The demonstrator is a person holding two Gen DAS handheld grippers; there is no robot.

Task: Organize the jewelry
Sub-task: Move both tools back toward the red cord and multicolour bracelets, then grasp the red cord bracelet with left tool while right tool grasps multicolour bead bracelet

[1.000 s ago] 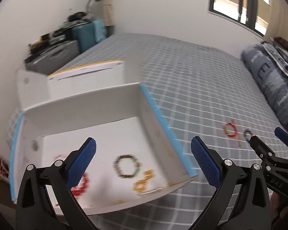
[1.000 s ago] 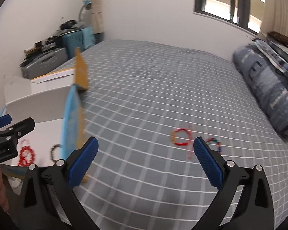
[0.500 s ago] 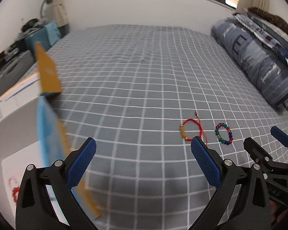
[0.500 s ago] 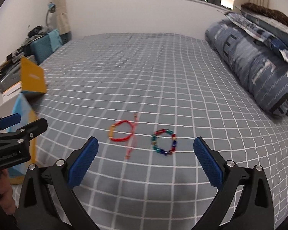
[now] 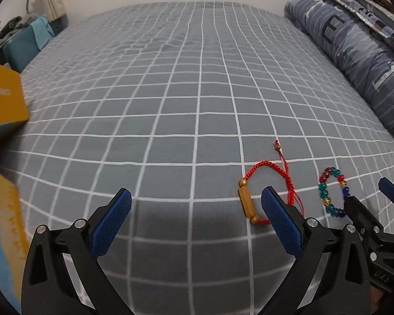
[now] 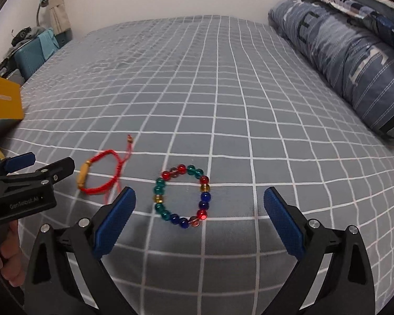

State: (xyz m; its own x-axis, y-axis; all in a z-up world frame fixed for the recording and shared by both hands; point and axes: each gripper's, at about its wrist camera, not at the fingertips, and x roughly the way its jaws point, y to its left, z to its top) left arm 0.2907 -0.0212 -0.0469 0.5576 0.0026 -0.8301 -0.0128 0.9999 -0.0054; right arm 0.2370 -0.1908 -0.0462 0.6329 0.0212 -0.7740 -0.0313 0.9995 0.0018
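A red cord bracelet (image 5: 265,183) with a gold tube bead lies on the grey checked bedspread (image 5: 197,92); it also shows in the right wrist view (image 6: 102,176). A multicoloured bead bracelet (image 6: 182,197) lies just right of it, also seen in the left wrist view (image 5: 332,191). My left gripper (image 5: 197,210) is open and empty, its right finger just in front of the red bracelet. My right gripper (image 6: 199,207) is open and empty, with the bead bracelet between its fingers' line and a little ahead.
The yellow and blue flap of the jewelry box (image 5: 2,99) stands at the left edge. A rolled blue quilt (image 6: 354,60) lies along the right side of the bed. A teal case (image 6: 34,52) and clutter sit beyond the bed's far left corner.
Both grippers have swung right, away from the white box, and come closer to the two bracelets. The box has slid almost out of view. Both stay open.
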